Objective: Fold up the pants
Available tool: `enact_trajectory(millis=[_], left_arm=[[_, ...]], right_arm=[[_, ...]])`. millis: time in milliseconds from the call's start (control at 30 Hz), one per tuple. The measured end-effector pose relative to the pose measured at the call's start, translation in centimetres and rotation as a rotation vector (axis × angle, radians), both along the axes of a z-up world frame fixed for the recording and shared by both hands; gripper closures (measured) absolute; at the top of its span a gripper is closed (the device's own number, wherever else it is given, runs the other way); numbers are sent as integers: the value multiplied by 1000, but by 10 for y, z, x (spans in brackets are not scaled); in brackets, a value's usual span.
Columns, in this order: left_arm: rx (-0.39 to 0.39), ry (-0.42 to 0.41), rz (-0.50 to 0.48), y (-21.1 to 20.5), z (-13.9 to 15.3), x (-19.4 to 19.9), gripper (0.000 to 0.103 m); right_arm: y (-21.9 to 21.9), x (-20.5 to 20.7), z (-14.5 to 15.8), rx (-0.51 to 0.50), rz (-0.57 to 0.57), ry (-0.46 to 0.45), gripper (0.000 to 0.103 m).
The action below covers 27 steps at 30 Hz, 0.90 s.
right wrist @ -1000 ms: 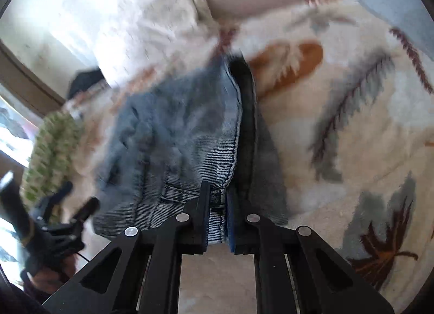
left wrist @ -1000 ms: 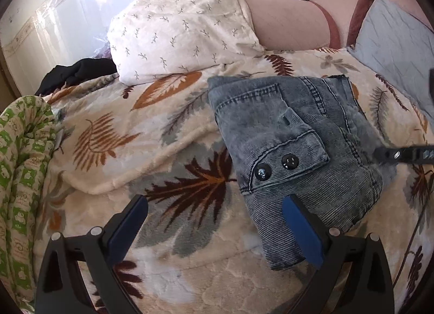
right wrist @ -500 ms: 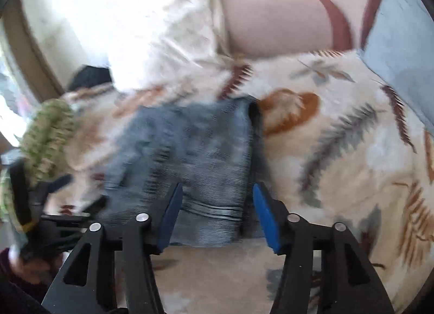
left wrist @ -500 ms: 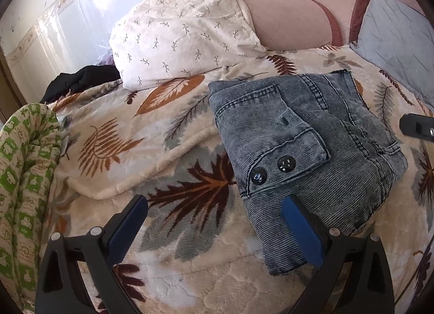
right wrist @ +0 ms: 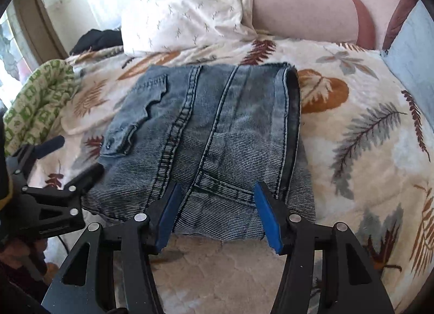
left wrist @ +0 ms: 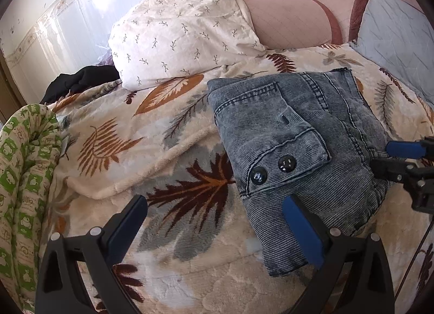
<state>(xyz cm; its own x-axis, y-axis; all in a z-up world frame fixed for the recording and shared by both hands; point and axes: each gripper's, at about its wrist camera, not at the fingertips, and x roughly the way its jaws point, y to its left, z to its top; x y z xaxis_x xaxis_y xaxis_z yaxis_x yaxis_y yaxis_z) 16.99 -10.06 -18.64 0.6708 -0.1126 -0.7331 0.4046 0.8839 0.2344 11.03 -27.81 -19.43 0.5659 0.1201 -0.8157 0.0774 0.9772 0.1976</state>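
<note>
The pants [left wrist: 295, 151] lie folded into a compact, roughly square bundle on the bed [left wrist: 162, 151], on top of the leaf-print blanket [left wrist: 103, 145], just in front of the pillow [left wrist: 184, 34]. The pocket flap with its 2 buttons [left wrist: 274, 170] faces up, and the layers look stacked fairly evenly, which suggests the folding is close to done.

The left claw [left wrist: 214, 219] is spread wide and holds nothing; it hovers low at the near left edge of the bundle, 1 blue pad over the denim and the other over bare blanket. The right claw [right wrist: 217, 213] is also spread and empty, its 2 pads straddling the near hem of the pants. Placed like that, it looks ready either to press the edge flat or to take a fresh pinch, though I cannot say which.

Both claws sit on adjacent sides of the bundle, probably so the fold can be steadied from 2 sides. From the right wrist view the far right edge shows a dark inner layer peeking out; whether that is a loose fold or just shadow is hard to tell.

A green quilt [left wrist: 24, 178] is bunched at the left of the bed, well apart from the pants.
</note>
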Motion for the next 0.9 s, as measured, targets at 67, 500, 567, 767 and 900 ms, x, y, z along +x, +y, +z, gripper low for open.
enact_trajectory(millis=[67,500,567,767,900], left_arm=[[1,-2,1,0,-1,1,0],[-6,-3,5,1,0,0,0],[-12,-9,5,2,5,-2,0],[-31,-82,1,4,28,-6,0],[-51,-117,5,5,42,-7,0]], right_arm=[[-1,1,-4,5,0,5,46],[2,4,-12,-15,15,7,46],[-2,5,-5,16,13,19,43],[-19,-5,26,23,-57,-99,27],[-34,-9,37,40,-123,-156,27]])
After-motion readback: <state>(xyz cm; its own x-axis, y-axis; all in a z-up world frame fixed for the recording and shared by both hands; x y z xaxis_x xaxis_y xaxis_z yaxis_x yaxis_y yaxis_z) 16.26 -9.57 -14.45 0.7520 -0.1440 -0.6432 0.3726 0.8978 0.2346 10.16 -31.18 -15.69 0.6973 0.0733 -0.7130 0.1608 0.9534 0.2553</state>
